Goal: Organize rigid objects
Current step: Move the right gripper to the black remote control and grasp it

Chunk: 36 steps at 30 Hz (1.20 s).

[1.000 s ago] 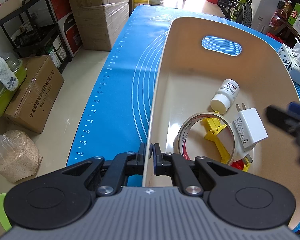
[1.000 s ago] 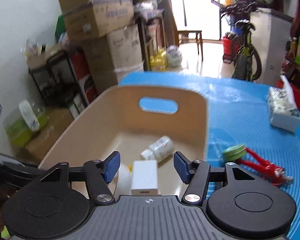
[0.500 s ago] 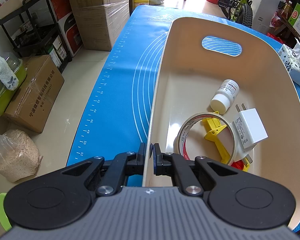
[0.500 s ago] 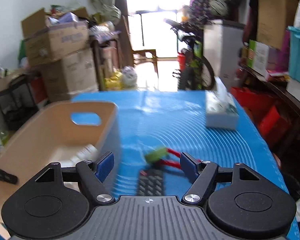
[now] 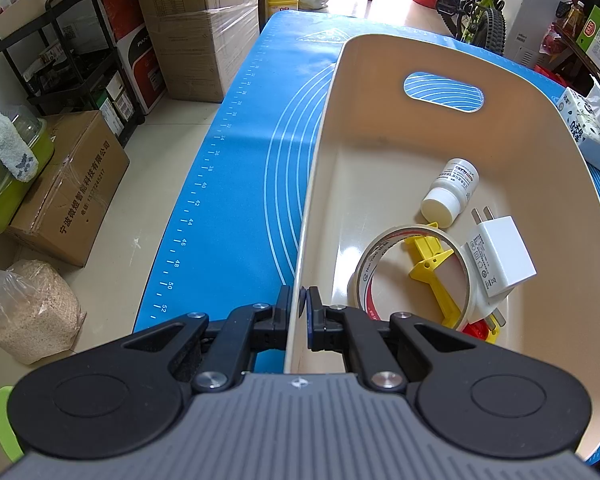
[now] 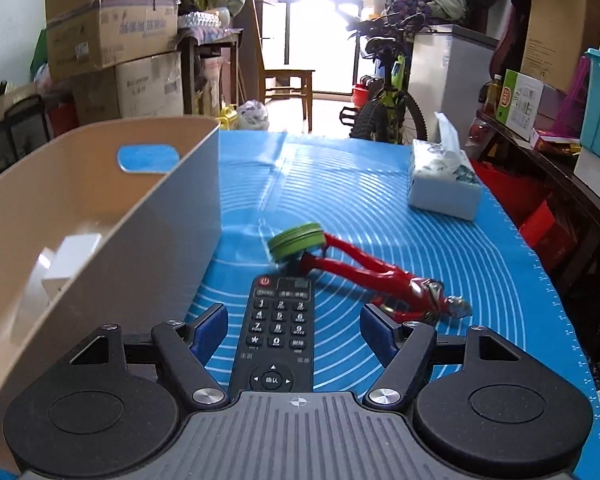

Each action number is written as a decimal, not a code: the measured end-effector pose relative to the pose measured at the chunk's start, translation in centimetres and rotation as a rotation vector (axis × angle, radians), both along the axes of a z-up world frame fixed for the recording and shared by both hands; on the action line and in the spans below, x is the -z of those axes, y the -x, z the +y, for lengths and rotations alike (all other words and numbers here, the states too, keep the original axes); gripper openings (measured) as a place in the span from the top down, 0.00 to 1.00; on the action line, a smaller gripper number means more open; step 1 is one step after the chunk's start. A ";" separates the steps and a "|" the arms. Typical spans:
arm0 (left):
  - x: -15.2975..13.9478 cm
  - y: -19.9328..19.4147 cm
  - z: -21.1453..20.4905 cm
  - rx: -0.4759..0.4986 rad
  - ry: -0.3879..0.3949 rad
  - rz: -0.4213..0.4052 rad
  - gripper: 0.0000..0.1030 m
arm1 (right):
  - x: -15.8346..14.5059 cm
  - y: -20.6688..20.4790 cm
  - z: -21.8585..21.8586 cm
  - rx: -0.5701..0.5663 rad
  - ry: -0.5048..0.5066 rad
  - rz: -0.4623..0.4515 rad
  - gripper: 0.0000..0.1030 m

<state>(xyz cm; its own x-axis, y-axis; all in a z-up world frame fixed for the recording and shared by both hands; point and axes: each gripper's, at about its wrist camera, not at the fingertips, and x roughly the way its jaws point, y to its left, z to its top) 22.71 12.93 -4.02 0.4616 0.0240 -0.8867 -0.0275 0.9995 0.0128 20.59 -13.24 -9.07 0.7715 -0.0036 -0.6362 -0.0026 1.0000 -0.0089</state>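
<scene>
Now: left tongs (image 5: pixel 299 305) clamped on smooth cream bin (image 5: pixel 320 168) wall. Right tongs (image 6: pixel 294 330) apart, just widened, straddling flat black remote (image 6: pixel 278 328) beside bin on ribbed blue mat (image 6: pixel 440 264).

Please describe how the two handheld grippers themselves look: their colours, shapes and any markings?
Both look alike. The left gripper and the right gripper each have a grey ribbed body with a small crosshair mark at its front edge, two black round-ended housings with a circular disc on each, black linkage arms with silver screws, and blue pads on the jaws. No cables, sleeves or hands are visible.
</scene>
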 end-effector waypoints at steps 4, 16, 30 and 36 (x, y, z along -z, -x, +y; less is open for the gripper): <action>0.0 0.0 0.0 0.000 0.000 0.000 0.92 | 1.1 -0.5 0.6 -0.012 0.016 0.024 0.25; 0.0 0.0 0.0 0.000 0.000 0.000 0.92 | 3.0 -0.7 1.0 -0.010 0.047 0.061 0.26; 0.0 0.0 0.0 0.000 -0.001 0.000 0.92 | 3.1 -0.6 0.1 -0.004 -0.075 0.092 0.47; 0.0 0.0 0.0 0.000 -0.001 0.000 0.92 | 2.2 -0.1 0.0 -0.002 -0.090 0.063 0.47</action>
